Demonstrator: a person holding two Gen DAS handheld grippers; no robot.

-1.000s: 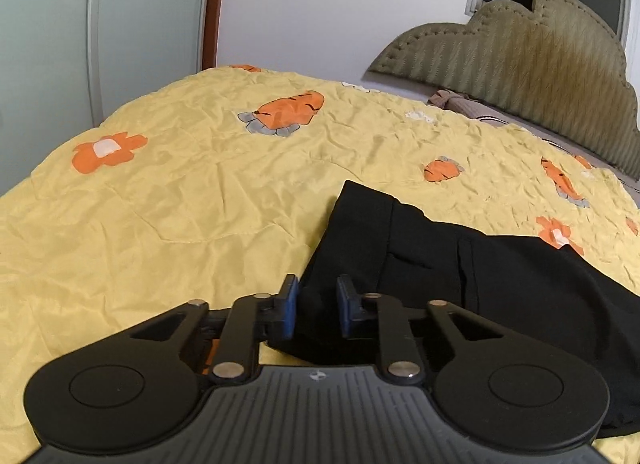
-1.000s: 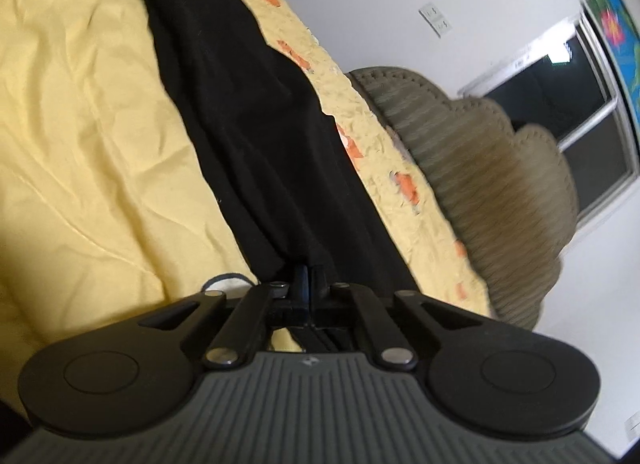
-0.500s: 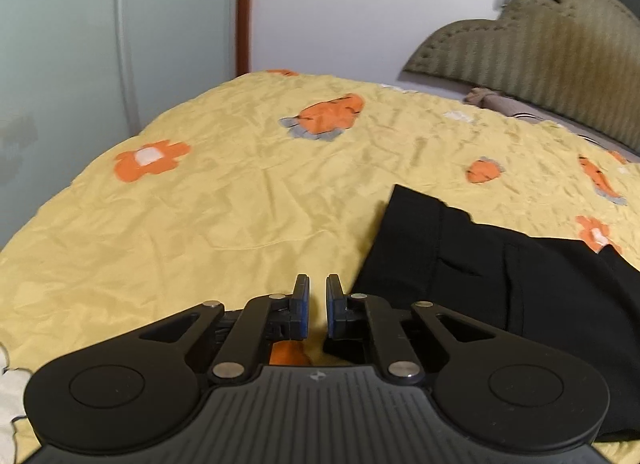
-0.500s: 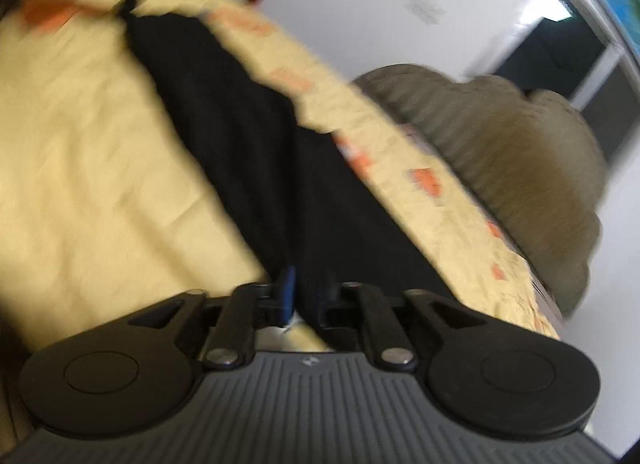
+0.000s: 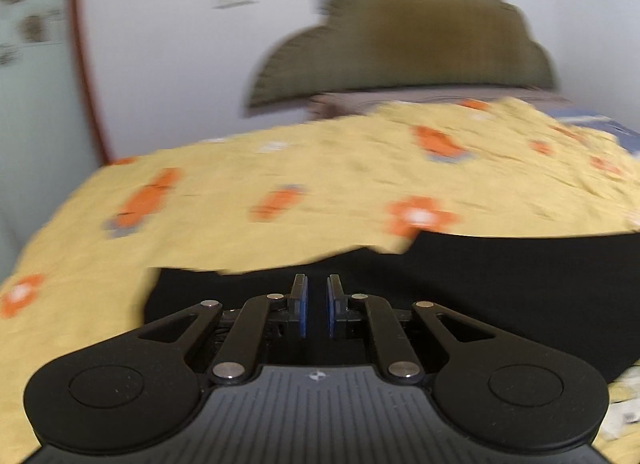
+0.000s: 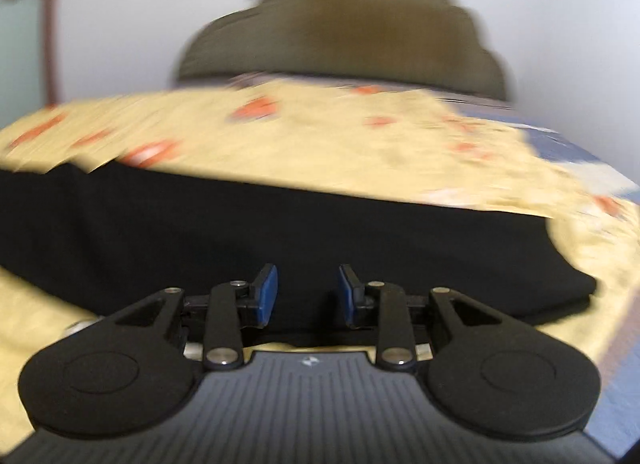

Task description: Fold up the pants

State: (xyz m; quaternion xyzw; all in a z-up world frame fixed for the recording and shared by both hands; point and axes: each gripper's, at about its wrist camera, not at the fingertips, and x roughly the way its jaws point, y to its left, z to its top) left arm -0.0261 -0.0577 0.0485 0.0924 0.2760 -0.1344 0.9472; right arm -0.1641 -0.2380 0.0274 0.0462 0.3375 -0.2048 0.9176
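- pants (image 5: 500, 284): black, flat on the bed, on top of the yellow quilt (image 5: 320, 167) with the orange print. Both wrist views are motion-blurred, so seams and the waistband aren't readable.
- Long axis: the garment is a wide band running left-right across both views, i.e. square to the way each tool points. The headboard (image 5: 400, 35) sits straight ahead beyond it.
- left tool (image 5: 314, 310): jaws narrow, only a slim gap between the blue pads, nothing in them. It hovers over the near edge of the cloth, with the left end of the band just left of it.
- right tool (image 6: 307, 292): jaws opening, about part-way, nothing between the pads. Black cloth (image 6: 280, 223) lies right under and ahead of it; the right end of the band is off to its right.
- Relation that matters: each tool is near its own end of the band, both on the near long side. Neither is clearly nearer.
- My read: next fold goes either end-to-end along the long axis or near edge over far edge. Either way both tools need to drop onto the near edge and pinch.
- Risk: the left tool is too narrow to take cloth as it stands and has to open first.
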